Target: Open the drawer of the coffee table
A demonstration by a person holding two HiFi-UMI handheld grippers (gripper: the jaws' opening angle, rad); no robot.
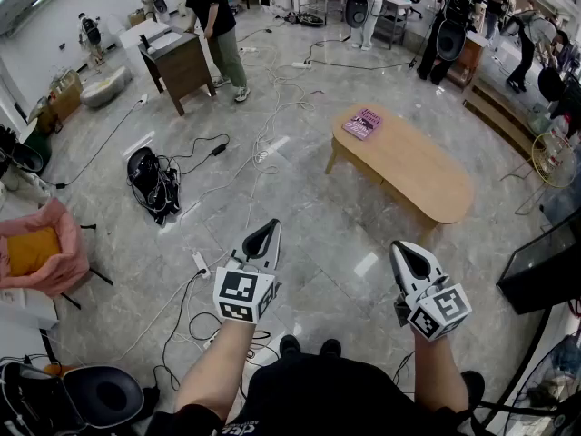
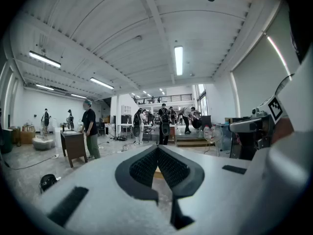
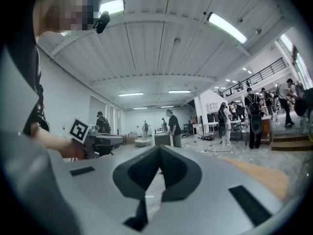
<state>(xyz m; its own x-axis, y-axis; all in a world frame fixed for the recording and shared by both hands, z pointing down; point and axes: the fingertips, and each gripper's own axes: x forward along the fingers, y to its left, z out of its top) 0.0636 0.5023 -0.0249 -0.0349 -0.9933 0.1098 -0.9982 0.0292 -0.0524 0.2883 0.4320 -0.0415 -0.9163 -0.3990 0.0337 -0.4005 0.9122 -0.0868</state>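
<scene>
Seen from above, a person's two bare forearms reach forward over a glossy grey stone floor (image 1: pixel 318 216), each hand holding a white two-jaw gripper with a black-and-white marker cube. The left gripper (image 1: pixel 274 224) has its dark ribbed jaws pressed together on nothing. The right gripper (image 1: pixel 398 246) is the same - jaws together, empty. Both point roughly level into open air, side by side but apart.

Loose black and white cables (image 1: pixel 195 298) trail over the floor just below the grippers. A soft pink chair with an orange cushion (image 1: pixel 41 248) sits at the left edge, and a black bag (image 1: pixel 150 184) lies farther out.

Beyond the grippers, well apart from both, stands the pale wooden oval coffee table (image 1: pixel 408 166), with a pink book (image 1: pixel 361 123) resting on its far end. No drawer front can be made out from this angle.

Farther back, a person in dark clothes (image 1: pixel 216 25) stands beside a dark brown wooden cabinet (image 1: pixel 177 62), and other people work along the far wall.

The task looks unstarted - the approach to the table, finding the drawer, gripping it and pulling it out all remain.
</scene>
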